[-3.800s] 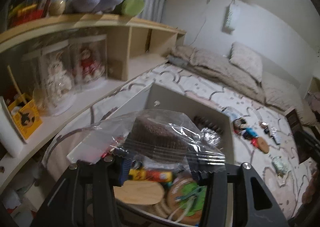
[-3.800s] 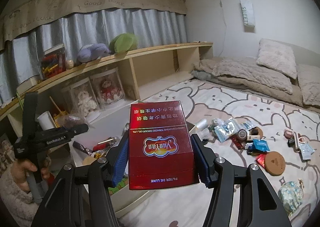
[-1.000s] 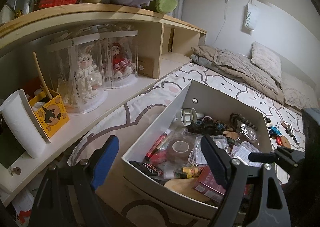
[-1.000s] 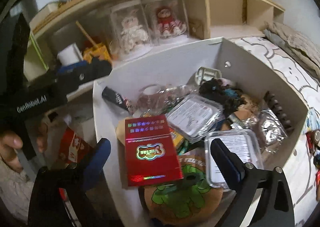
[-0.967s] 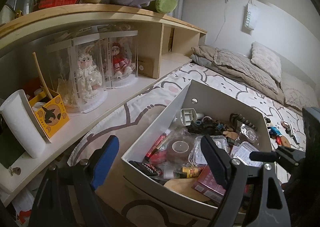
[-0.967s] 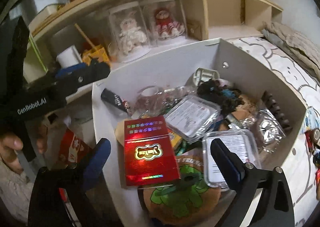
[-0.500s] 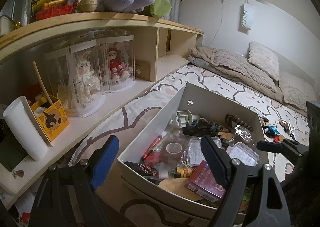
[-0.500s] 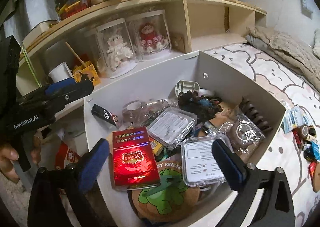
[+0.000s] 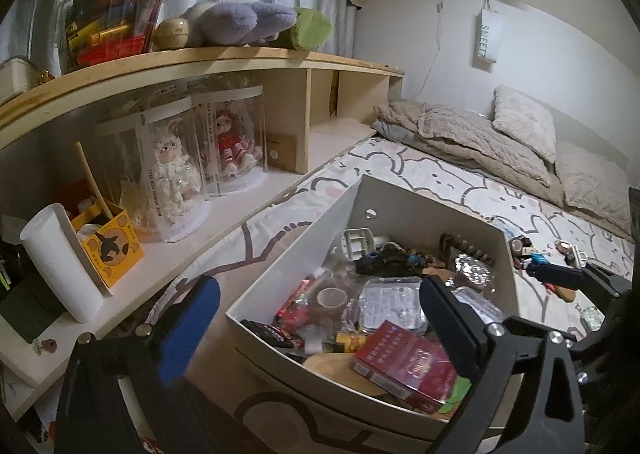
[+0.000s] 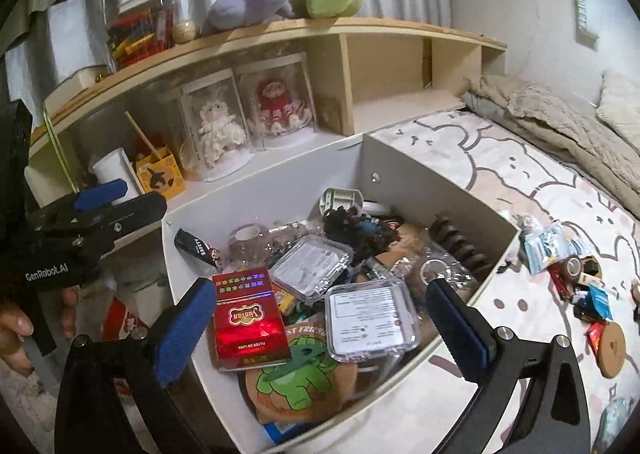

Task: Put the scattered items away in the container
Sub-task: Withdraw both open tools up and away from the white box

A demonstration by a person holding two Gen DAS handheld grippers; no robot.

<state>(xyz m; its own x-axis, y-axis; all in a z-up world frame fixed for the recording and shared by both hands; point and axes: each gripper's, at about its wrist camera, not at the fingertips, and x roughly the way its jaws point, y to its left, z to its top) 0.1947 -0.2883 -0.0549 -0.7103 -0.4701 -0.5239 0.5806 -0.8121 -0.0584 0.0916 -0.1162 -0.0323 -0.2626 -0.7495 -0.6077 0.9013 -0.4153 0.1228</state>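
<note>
A white open box (image 9: pixel 416 203) (image 10: pixel 404 166) stands on the bed, filled with several items. A red cigarette pack (image 10: pixel 248 317) (image 9: pixel 404 364) lies on top near its front edge, beside clear plastic cases (image 10: pixel 370 321) and a round green-printed pad (image 10: pixel 304 386). My right gripper (image 10: pixel 320 332) is open and empty, above the box's near end. My left gripper (image 9: pixel 320 322) is open and empty, at the box's near left corner. Several small items (image 10: pixel 576 278) (image 9: pixel 540 258) lie scattered on the bedspread right of the box.
A wooden shelf unit (image 9: pixel 224 66) runs along the left, with doll cases (image 9: pixel 176 170), a white cup (image 9: pixel 60 262) and a yellow box (image 9: pixel 110 242). Pillows and a blanket (image 9: pixel 520 134) lie at the bed's far end. A round cork coaster (image 10: pixel 610 348) lies on the bedspread.
The right gripper let go of the red pack into the box and has drawn back and up. The left gripper dropped its bag earlier and has pulled back slightly.
</note>
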